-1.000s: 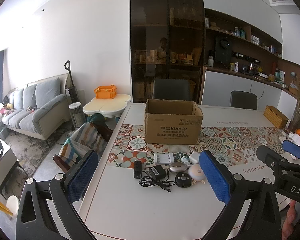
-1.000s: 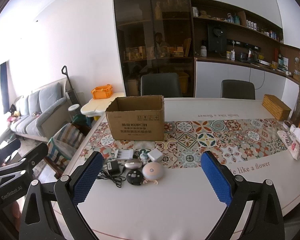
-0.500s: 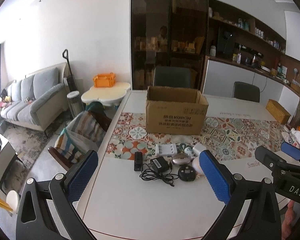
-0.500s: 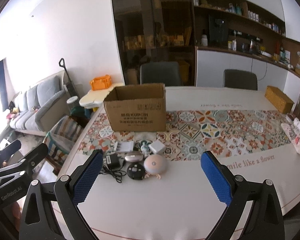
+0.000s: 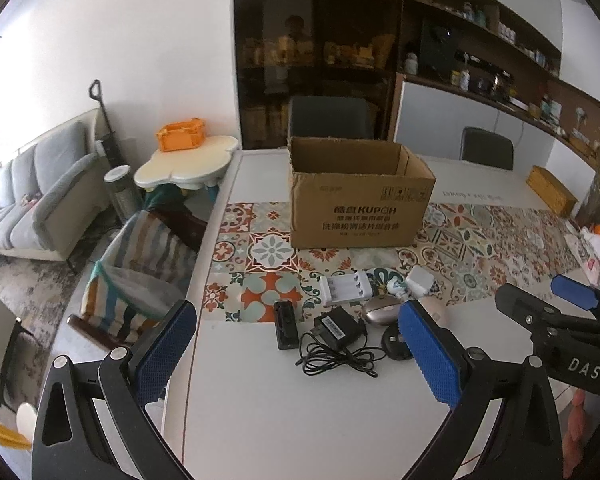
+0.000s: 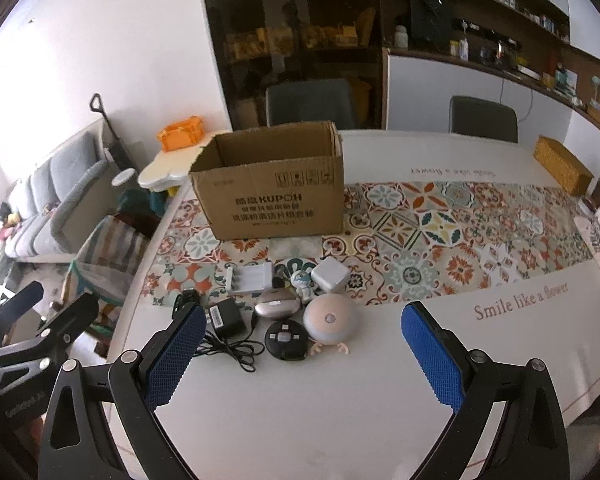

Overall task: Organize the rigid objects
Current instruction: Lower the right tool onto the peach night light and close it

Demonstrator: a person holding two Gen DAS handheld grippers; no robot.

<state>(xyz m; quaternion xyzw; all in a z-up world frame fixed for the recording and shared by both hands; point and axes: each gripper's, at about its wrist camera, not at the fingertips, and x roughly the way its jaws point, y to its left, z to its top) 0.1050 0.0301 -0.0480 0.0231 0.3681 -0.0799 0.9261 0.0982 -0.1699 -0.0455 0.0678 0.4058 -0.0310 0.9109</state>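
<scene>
Both the left gripper [image 5: 300, 350] and right gripper [image 6: 300, 354] gape wide and empty, the cluster of small devices [image 6: 284, 308] lying on the table ahead of them, left of the right gripper's centre, before the open cardboard box [image 6: 272, 196].

The left gripper's blue pad [image 5: 430, 350] hides part of the round lamp [image 6: 329, 317]; the box [image 5: 360, 200] floor is unseen.

Matt brown corrugated cardboard box [image 6: 276, 192]. Smooth, faintly glossy white table [image 6: 340, 420] under a patterned runner [image 6: 440, 248]. Glossy white plastic battery charger [image 5: 346, 288]. Matt black plastic adapter [image 5: 337, 327]. Rough, dimpled blue gripper pads [image 6: 430, 360].
</scene>
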